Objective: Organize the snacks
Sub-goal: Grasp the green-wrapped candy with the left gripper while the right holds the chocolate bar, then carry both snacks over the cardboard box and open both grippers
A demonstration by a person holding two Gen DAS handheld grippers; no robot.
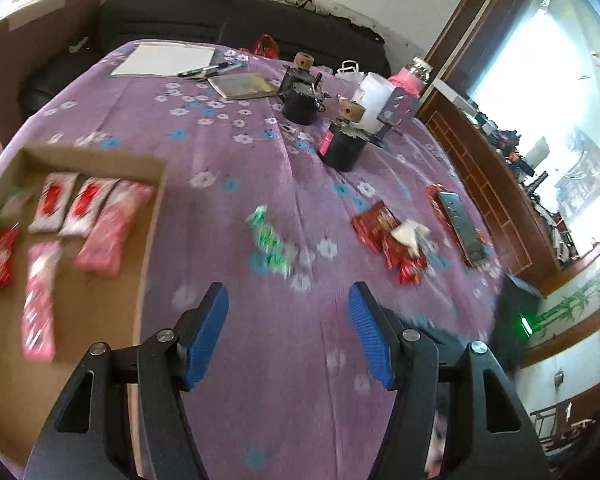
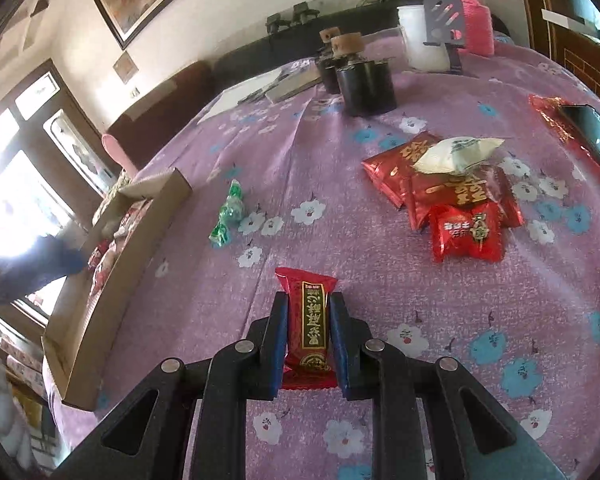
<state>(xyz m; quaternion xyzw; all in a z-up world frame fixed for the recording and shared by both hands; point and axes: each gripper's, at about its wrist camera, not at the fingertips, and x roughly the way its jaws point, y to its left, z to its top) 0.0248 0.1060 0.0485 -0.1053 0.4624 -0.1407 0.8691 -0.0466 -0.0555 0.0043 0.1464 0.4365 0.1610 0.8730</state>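
1. Purple flowered cloth covers the bench (image 2: 340, 184), where loose snacks lie scattered.
2. Cardboard box (image 1: 148, 208) at the left already holds several pink and red packets in rows.
3. Red packets (image 2: 452, 196) sit piled well apart from the box, with a green candy (image 2: 227, 216) between.
4. Right gripper (image 2: 309, 344) is clamped on a red snack bar (image 2: 310, 320); carry it level and lay it beside its like.
5. Left gripper (image 1: 288, 336) stands open, empty, over bare cloth.
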